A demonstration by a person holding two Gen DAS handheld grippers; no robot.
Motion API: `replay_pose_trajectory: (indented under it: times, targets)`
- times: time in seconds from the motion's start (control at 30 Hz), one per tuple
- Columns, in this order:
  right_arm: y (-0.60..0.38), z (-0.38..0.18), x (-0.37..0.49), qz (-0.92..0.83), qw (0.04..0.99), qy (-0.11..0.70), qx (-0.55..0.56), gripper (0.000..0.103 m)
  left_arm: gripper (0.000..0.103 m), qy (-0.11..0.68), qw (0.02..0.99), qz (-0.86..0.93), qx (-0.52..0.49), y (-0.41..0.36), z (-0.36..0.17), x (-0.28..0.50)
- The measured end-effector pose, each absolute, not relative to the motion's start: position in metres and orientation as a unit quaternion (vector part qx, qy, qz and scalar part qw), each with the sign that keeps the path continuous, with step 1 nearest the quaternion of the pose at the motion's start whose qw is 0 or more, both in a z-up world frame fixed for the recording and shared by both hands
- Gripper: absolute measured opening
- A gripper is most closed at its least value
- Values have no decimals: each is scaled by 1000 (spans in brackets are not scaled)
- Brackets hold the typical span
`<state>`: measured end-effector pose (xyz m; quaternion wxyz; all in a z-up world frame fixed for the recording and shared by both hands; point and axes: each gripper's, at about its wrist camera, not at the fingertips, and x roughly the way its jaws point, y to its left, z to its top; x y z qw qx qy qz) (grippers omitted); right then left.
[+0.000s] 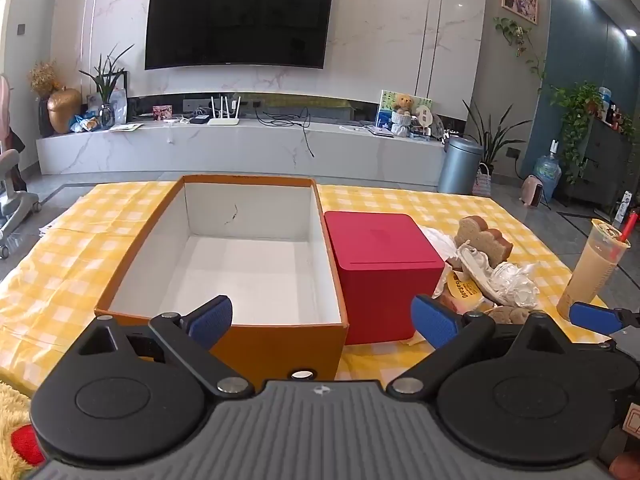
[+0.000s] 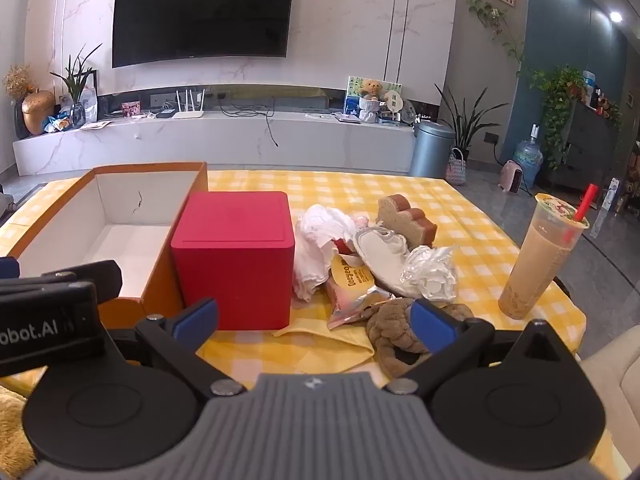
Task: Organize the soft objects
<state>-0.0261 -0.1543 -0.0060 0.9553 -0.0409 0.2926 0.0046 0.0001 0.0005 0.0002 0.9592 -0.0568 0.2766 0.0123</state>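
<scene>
An open orange box [image 1: 224,332] with a white, empty inside stands on the yellow checked cloth; it shows at the left in the right wrist view [image 2: 160,292]. A red cube box [image 1: 380,264] [image 2: 236,256] stands right of it. Right of the cube lies a pile: white cloth [image 2: 316,240], a snack packet [image 2: 352,284], crumpled wrap [image 2: 430,274], a bread-shaped toy [image 2: 408,216] [image 1: 484,236] and a brown braided soft item [image 2: 394,332]. My left gripper [image 1: 322,318] is open and empty before the orange box. My right gripper [image 2: 316,318] is open and empty, its right finger over the brown item.
A cup of milk tea [image 2: 540,256] with a red straw stands at the table's right edge; it also shows in the left wrist view [image 1: 592,268]. A yellow plush [image 1: 16,428] lies at the near left. A TV console, a bin [image 2: 432,148] and plants stand beyond the table.
</scene>
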Motion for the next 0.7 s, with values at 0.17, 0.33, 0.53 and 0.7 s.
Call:
replay_pose_trajectory:
  times: [0.17,0.33,0.53,0.7]
  targets:
    - [-153,-6,-27,6,954,297,-42,100,103,279,959,18,-51,-6,-1,-1]
    - [-154,-11,-24,6,952,303,-42,100,103,285,957,18,-52,-7,-3,1]
    - [-153,-11,-25,4,951,306,-47,100,103,291,955,18,-52,-2,-4,2]
    - [-152,-12,-24,1,950,307,-53,100,103,296,954,20,-51,-1,-4,2]
